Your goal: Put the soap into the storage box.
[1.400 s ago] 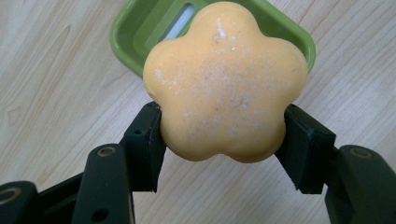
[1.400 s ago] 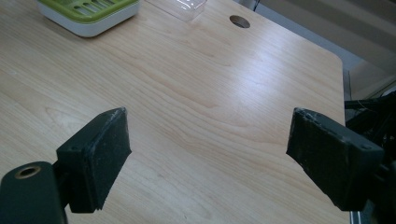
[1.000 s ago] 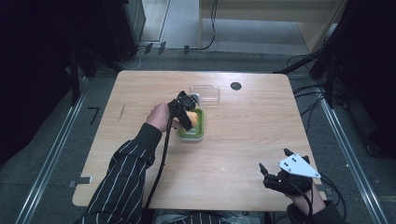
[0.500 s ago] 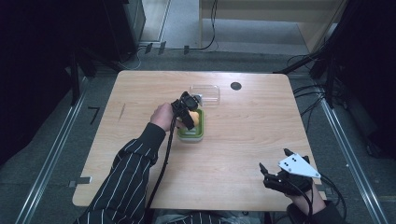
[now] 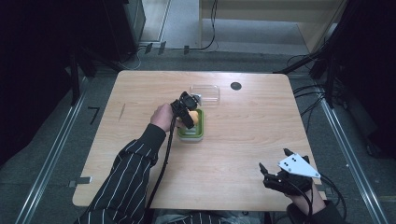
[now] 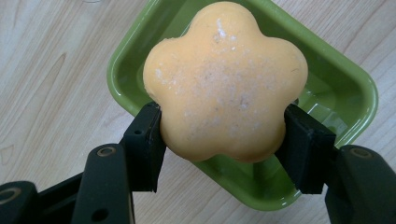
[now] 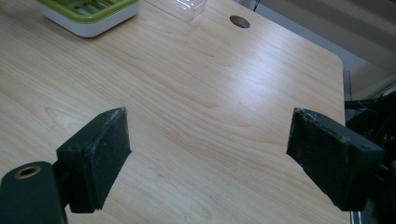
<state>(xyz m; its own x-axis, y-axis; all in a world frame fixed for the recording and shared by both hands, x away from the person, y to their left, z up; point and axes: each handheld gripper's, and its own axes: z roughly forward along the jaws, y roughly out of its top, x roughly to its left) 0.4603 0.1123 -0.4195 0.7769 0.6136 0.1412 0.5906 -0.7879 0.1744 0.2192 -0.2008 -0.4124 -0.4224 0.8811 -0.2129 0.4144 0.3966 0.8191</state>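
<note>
We count one soap (image 6: 225, 81), orange and flower-shaped, and we have it pinched between the two jaws of our left gripper (image 6: 223, 140), one pad pressing on each side. The soap hangs just above one green tray (image 6: 348, 84); whether it touches the tray floor we cannot tell. In the high view the tray (image 5: 200, 132) sits near the middle of the one wooden table (image 5: 243, 154), and just beyond it lies one clear plastic lid (image 5: 205, 93), with one round dark hole (image 5: 236, 86) in the tabletop beside that. Well apart, at the near right corner, our right gripper (image 7: 208, 154) rests with its two jaws spread wide over bare wood, holding nothing.
</note>
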